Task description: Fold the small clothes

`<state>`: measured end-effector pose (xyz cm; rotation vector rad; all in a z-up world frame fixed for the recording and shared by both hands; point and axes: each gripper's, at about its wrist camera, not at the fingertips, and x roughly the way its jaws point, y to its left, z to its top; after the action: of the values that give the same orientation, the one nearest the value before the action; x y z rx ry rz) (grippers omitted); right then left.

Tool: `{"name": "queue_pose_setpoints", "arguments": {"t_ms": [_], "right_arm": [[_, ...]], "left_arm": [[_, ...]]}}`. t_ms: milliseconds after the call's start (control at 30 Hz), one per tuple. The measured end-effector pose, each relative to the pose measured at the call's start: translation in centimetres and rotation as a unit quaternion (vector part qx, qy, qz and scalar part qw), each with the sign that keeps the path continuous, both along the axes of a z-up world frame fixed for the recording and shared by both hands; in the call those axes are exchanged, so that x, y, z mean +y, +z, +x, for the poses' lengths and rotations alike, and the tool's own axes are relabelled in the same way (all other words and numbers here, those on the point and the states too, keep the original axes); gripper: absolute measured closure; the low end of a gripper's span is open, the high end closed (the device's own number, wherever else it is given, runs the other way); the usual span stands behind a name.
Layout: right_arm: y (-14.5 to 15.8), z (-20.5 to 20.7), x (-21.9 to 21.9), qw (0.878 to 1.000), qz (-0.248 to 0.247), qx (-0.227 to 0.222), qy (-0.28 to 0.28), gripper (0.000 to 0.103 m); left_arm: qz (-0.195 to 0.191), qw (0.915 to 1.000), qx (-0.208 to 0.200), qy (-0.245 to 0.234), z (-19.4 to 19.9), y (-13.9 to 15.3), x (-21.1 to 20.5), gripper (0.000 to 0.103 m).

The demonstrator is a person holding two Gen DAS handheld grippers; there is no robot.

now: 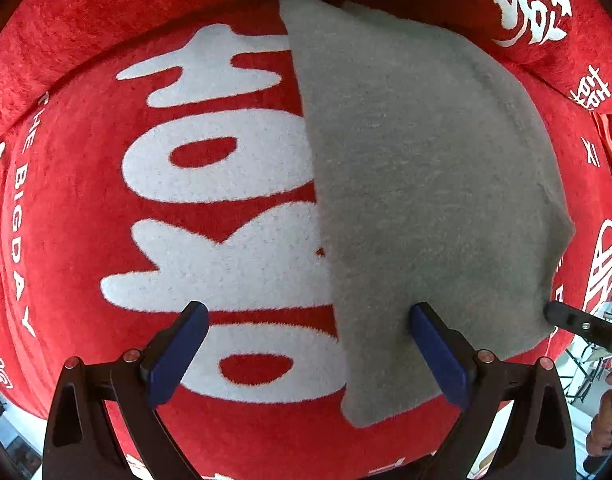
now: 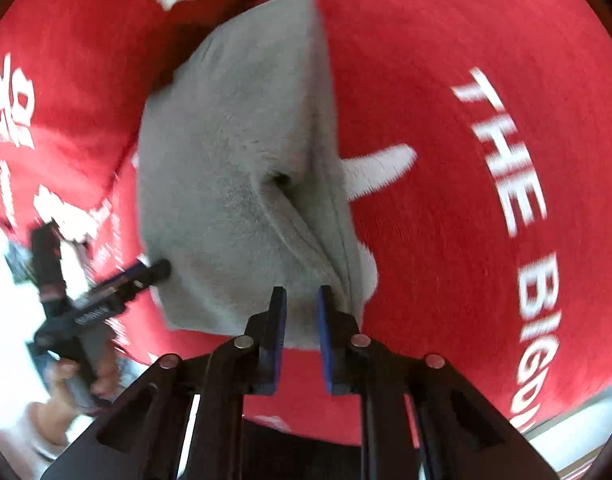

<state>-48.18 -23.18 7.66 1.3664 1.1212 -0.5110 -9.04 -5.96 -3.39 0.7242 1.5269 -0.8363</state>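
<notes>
While the grey cloth (image 1: 426, 184) lies folded on the red plush cover (image 1: 86, 216), no box, basket or other container shows in either view. The cover bears large white lettering (image 1: 226, 208) in what looks like Chinese characters, and a line of smaller white capitals along its rim reads "THE BIG DAY" (image 2: 518, 216). A red cushion (image 1: 546, 20) at the far edge carries a white character of the same style. Smaller marks near the cover's border are too small to read.

In the left wrist view the left gripper (image 1: 308, 354) points down at the cover with its blue fingers (image 1: 178, 354) spread wide; one finger hangs over the white lettering, the other over the near part of the cloth, and nothing is pinched between them. The cloth's straight folded edge runs up the middle of that view.

In the right wrist view the right gripper (image 2: 300, 340) has its fingers (image 2: 276, 340) close together with a narrow gap; they stand at the cloth's near edge, beside a bunched ridge of folds. Whether they press any fabric I cannot tell. A hand (image 2: 78, 384) grips the left gripper's handle at the lower left.
</notes>
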Motion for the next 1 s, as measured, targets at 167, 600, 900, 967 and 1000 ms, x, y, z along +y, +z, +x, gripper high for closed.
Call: {"name": "queue_pose_setpoints", "arguments": {"t_ms": [167, 600, 900, 967, 1000], "right_arm": [[2.4, -1.5, 0.9, 0.998, -0.012, -0.023, -0.06, 0.018], [5.1, 1.4, 6.2, 0.982, -0.064, -0.044, -0.169, 0.0], [5.7, 3.1, 8.9, 0.983, -0.033, -0.07, -0.168, 0.0], [5.7, 2.6, 9.4, 0.979, -0.028, -0.08, -0.185, 0.0], [5.7, 2.2, 9.6, 0.977, -0.027, -0.084, -0.195, 0.0]], "left_arm": [[0.026, 0.9993, -0.008, -0.027, 0.7, 0.4, 0.2, 0.002], [0.004, 0.9932, -0.016, -0.115, 0.5, 4.2, 2.0, 0.002], [0.04, 0.9899, -0.031, -0.132, -0.4, 5.3, 1.7, 0.002], [0.046, 0.9895, -0.025, -0.135, -0.4, 5.2, 2.1, 0.002], [0.047, 0.9891, -0.019, -0.138, -0.6, 5.1, 2.3, 0.002]]}}
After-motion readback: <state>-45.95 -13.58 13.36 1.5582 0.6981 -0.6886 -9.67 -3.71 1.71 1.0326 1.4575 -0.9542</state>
